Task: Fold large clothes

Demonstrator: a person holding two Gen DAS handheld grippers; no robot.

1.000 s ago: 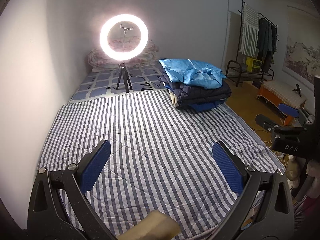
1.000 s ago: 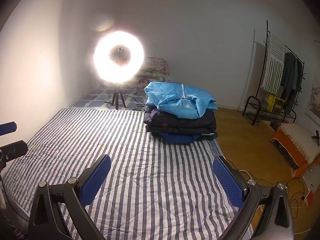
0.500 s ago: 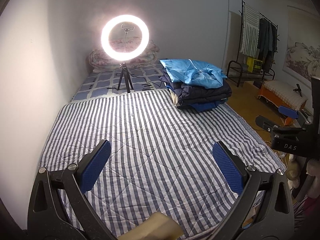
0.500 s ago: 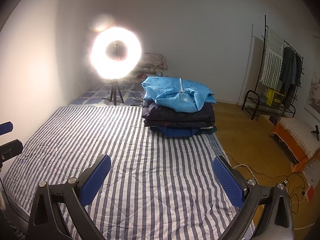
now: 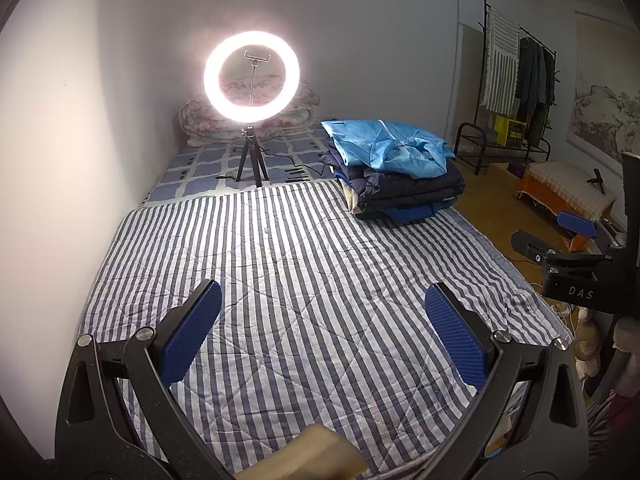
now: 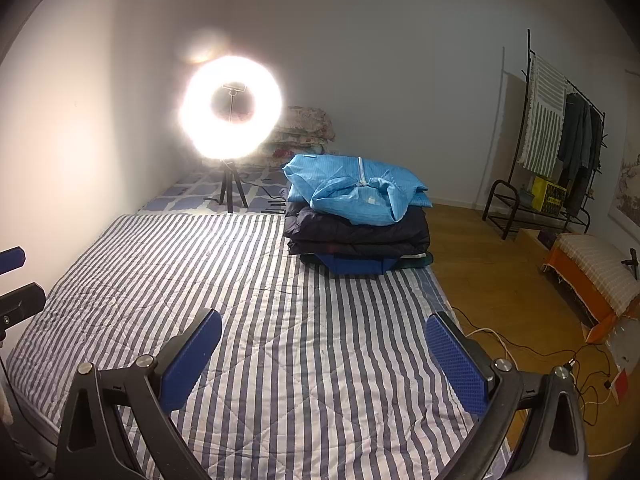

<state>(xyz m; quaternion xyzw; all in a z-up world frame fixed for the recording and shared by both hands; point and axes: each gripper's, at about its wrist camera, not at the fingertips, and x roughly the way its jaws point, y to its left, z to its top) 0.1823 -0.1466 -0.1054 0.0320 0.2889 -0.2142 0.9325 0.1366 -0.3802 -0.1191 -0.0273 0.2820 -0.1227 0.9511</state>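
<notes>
A: Which step is in hand here?

B: I judge it is a pause between garments. Nearest to us, the left gripper (image 5: 322,336) has its blue pads spread wide with nothing between them, and the right gripper (image 6: 324,358) is the same: released, empty. Both hang above the striped quilt (image 5: 304,280), not touching it.

A: And on the quilt in front of them?

B: Only bare stripes. No garment is spread there for folding (a tan thing shows at the bottom edge of the left view, but I cannot tell what it is).

A: So where are the clothes?

B: Farther away, on the far right part of the bed, is the stack of folded clothes (image 6: 358,224). The light blue jacket (image 6: 356,194) lies on top, dark garments under it. It is well apart from both grippers, ahead of them and to the right.

A: What does the next move call for?

B: I think a new large garment must be brought and laid flat on the free quilt. Beyond the stack stands the ring light (image 5: 251,77) on its tripod.
</notes>
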